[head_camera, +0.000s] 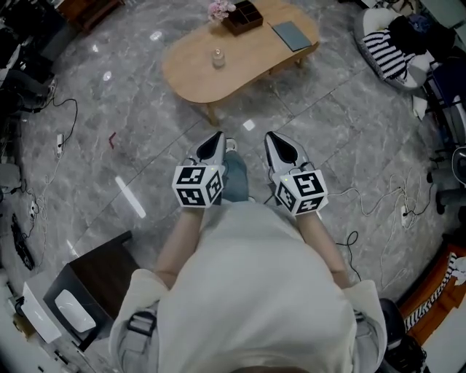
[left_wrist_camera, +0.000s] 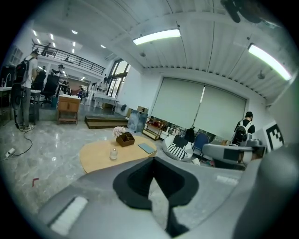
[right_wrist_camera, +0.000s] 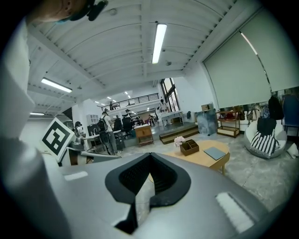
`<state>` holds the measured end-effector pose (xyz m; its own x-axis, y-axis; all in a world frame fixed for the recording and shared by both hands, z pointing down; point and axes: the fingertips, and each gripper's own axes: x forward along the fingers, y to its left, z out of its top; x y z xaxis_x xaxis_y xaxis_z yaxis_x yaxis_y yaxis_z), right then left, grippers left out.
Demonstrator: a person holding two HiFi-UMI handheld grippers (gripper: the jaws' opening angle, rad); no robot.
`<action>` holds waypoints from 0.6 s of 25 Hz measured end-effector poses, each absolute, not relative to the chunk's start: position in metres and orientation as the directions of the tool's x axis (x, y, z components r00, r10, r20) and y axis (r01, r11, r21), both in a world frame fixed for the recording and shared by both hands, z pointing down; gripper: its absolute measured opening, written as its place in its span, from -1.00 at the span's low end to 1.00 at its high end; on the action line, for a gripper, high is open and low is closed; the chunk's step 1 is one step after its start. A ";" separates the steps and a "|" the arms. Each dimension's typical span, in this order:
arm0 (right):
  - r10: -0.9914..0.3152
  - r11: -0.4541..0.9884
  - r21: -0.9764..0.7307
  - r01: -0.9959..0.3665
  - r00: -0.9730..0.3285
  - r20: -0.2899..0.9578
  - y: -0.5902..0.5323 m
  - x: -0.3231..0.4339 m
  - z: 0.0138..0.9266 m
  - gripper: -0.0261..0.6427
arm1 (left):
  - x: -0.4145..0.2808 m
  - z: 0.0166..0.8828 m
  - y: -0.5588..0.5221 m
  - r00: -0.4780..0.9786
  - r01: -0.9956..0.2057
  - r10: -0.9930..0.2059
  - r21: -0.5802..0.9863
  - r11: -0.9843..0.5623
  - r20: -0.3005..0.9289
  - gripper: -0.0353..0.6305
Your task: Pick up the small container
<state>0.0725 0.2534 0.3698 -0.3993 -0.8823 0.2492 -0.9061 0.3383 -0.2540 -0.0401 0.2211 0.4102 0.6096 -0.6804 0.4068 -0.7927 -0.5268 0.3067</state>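
left gripper (head_camera: 216,140): at 11 o'clock of the person's torso in the head view, held over the floor (head_camera: 102,153), marker cube at its back
left fingers (left_wrist_camera: 133,181): together, tips meeting, nothing between them
right gripper (head_camera: 271,138): at 1 o'clock of the torso, just beside the left one, both pointing toward 12 o'clock
right fingers (right_wrist_camera: 125,179): together, nothing between them
small container (head_camera: 218,58): clear jar, upright on the worktop (head_camera: 186,76), well apart from both grippers, at 12 o'clock of the left one; in the left gripper view it sits at 10 o'clock above the fingertips
worktop: low oval wooden table, at 12 o'clock of the person
organizer box (head_camera: 242,17): dark, on the worktop at 1 o'clock of the small container, apart from it
flowers (head_camera: 221,9): pink, touching the box's 9 o'clock side
pad (head_camera: 291,34): flat, blue-grey, at 3 o'clock of the box
striped cushion (head_camera: 386,52): on the floor at 3 o'clock of the worktop
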 end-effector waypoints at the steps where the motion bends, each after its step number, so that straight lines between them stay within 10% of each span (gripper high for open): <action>1: -0.881 0.342 -0.252 -0.905 -0.403 0.250 0.244 0.072 0.370 -0.93 | -0.041 0.411 0.211 0.607 -0.795 -0.682 0.307 -0.523 0.407 -0.89; 15: -0.864 0.364 -0.236 -0.901 -0.421 0.278 0.083 0.064 0.358 -0.93 | -0.050 0.422 0.064 0.585 -0.810 -0.665 0.311 -0.497 0.464 -0.89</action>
